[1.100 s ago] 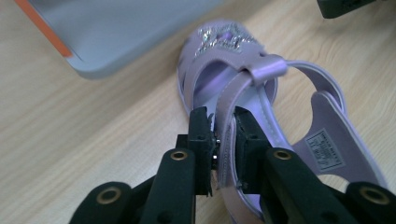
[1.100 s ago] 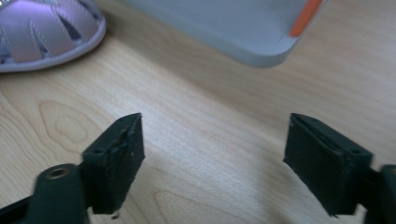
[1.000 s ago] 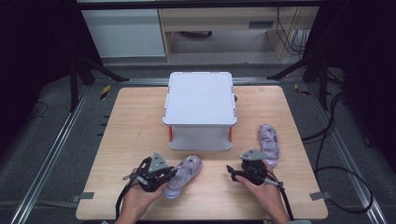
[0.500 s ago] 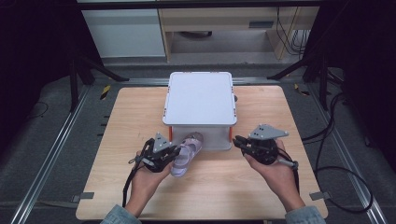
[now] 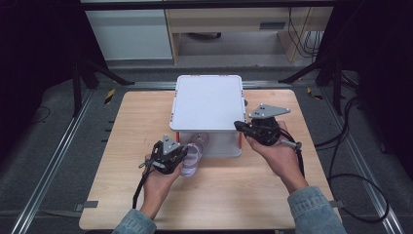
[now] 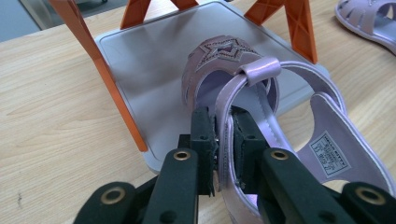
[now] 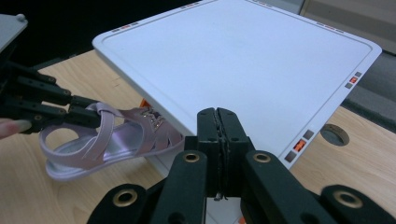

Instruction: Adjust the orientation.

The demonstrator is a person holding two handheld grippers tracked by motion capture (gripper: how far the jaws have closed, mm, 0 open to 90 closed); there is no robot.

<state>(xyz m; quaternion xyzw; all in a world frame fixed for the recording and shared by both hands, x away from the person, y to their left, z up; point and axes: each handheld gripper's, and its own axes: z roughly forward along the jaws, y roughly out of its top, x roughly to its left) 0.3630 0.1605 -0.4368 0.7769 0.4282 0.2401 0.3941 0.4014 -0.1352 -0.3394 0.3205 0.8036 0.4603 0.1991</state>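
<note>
A lilac strapped sandal point(image 5: 192, 158) hangs in my left gripper point(image 5: 181, 155), whose pads are shut on its heel strap point(image 6: 229, 107). Its toe reaches over the grey lower plate point(image 6: 154, 60) of a white two-tier stand point(image 5: 208, 102) with orange legs point(image 6: 116, 93); whether it touches the plate I cannot tell. My right gripper point(image 5: 240, 126) hovers by the stand's front right corner. Its jaws have just closed, and the pads point(image 7: 219, 116) meet with nothing between them. From the right gripper view, the sandal point(image 7: 116, 135) pokes under the white top.
A second lilac sandal point(image 6: 369, 18) lies on the wooden table point(image 5: 234, 195) to the right of the stand. Cables trail from both grippers. Dark floor and metal rails point(image 5: 53, 161) surround the table.
My left gripper has carried the sandal forward to the stand's front opening. My right gripper has risen from the table near the second sandal to the stand's top corner, empty.
</note>
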